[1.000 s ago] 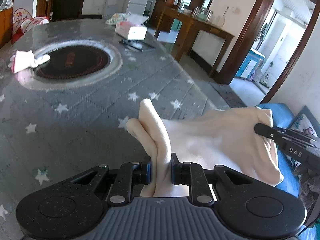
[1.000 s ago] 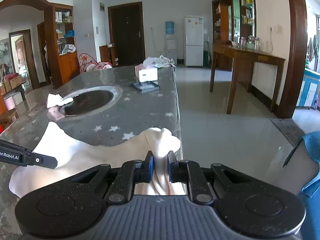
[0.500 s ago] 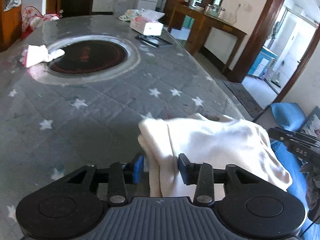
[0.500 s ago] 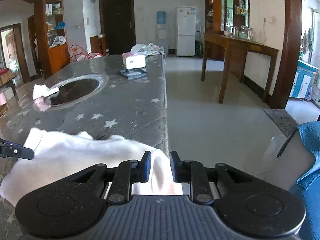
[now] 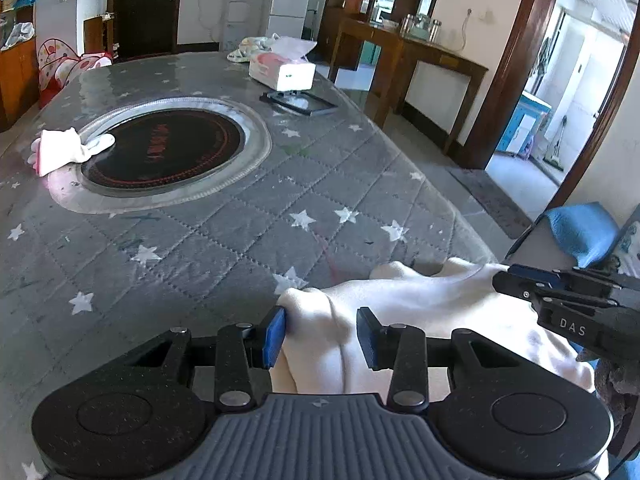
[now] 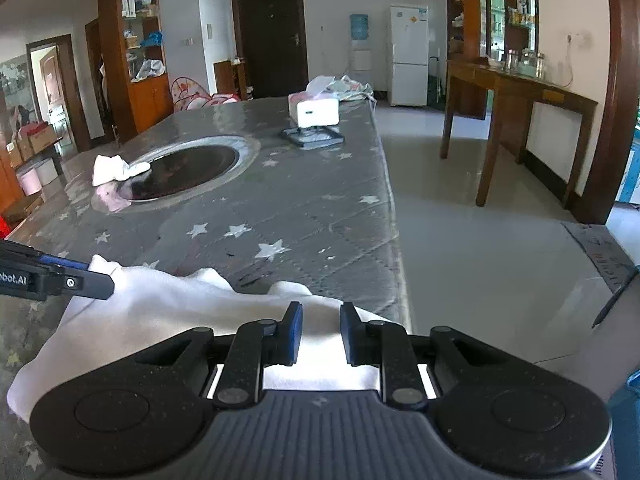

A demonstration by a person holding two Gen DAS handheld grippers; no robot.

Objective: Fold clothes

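- Left gripper (image 5: 321, 334) – a second ago clamped on the cream garment (image 5: 420, 304), now spread wide, gripping nothing.
- Right gripper (image 6: 319, 332) likewise parted, cloth lying loose between.
- Garment dropped onto the table's (image 5: 240, 220) near corner – fold laid, regrasp likely next.

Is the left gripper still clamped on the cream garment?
No, open. The left gripper has its jaws spread around the cream garment, which lies on the table.
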